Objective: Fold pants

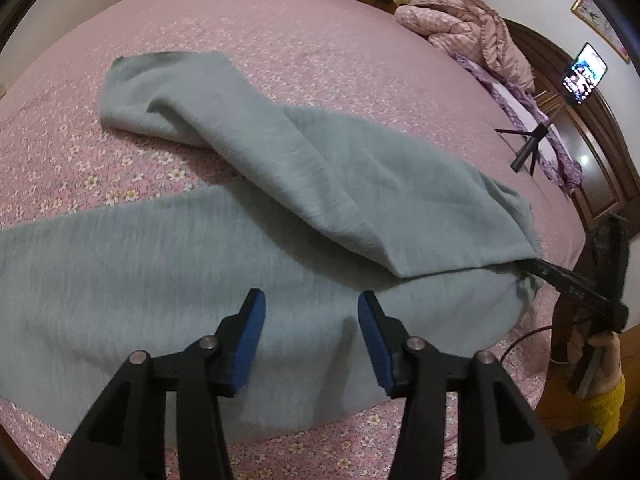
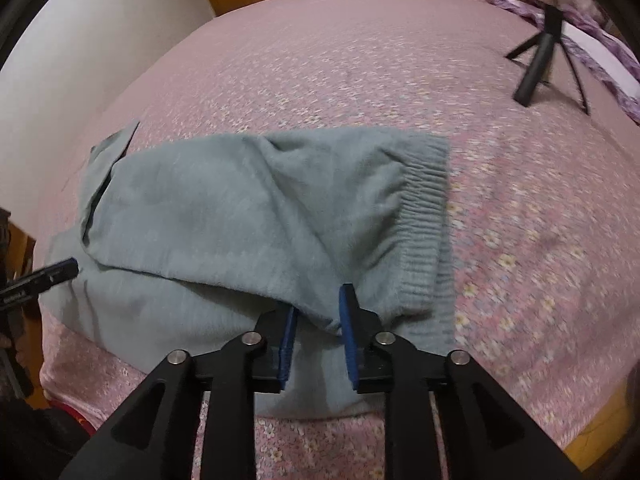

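Observation:
Grey-green pants [image 1: 248, 184] lie on the pink flowered bedspread [image 1: 280, 20], one leg laid diagonally across the other. My left gripper [image 1: 311, 312] is open above the lower leg, holding nothing. In the right wrist view the pants [image 2: 224, 220] show their ribbed waistband [image 2: 426, 216] at the right. My right gripper [image 2: 318, 312] is open, its jaws astride the near fold of the upper layer without closing on it. Its black finger also shows at the right of the left wrist view [image 1: 576, 288], at the waist end.
A crumpled pink quilt [image 1: 464, 28] lies at the far right of the bed. A small black tripod [image 2: 540, 60] stands on the bed with a lit phone [image 1: 585, 77]. A wooden headboard [image 1: 592, 152] runs along the right. The bed's near edge is just below the grippers.

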The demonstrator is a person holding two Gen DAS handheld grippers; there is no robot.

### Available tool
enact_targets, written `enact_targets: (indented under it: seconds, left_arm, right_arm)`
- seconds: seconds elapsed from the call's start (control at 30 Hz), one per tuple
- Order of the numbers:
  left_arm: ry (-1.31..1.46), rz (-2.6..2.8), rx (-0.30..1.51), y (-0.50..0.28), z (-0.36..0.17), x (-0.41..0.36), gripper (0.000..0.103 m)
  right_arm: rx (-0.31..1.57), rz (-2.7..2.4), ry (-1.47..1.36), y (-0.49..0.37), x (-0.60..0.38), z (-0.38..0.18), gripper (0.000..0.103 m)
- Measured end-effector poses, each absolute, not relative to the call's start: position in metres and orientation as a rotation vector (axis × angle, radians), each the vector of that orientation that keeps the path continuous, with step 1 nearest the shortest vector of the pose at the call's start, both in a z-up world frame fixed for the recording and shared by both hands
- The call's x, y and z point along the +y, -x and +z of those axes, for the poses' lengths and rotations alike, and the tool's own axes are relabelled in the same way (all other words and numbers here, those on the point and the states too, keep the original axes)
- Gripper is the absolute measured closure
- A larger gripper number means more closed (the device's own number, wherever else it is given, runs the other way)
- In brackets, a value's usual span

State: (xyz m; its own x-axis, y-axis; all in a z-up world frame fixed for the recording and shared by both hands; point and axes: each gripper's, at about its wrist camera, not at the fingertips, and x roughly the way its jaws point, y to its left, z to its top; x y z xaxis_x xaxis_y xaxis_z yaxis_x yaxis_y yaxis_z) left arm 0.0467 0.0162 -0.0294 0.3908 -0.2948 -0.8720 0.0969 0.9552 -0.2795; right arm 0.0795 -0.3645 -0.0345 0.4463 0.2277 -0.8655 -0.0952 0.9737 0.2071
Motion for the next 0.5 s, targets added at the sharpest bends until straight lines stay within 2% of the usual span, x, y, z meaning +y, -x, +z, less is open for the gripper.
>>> enact_targets:
  seconds: [0.17, 0.27, 0.5]
  left_arm:
    - [0.280, -0.282, 1.125, -0.046, -0.024, 0.021, 0.052]
    - [0.297, -0.285, 1.103, -0.048, -0.017, 0.020, 0.046]
    - [0.362, -0.247, 1.105, -0.075, -0.013, 0.014, 0.044]
  right_arm:
    - [1.042, 0.173, -0.205, -0.057, -0.382, -0.019, 0.065]
    - [1.048, 0.144, -0.287, -0.050, -0.394, -0.020, 0.056]
    - [1.102, 0.162, -0.446, -0.051, -0.408, -0.043, 0.056]
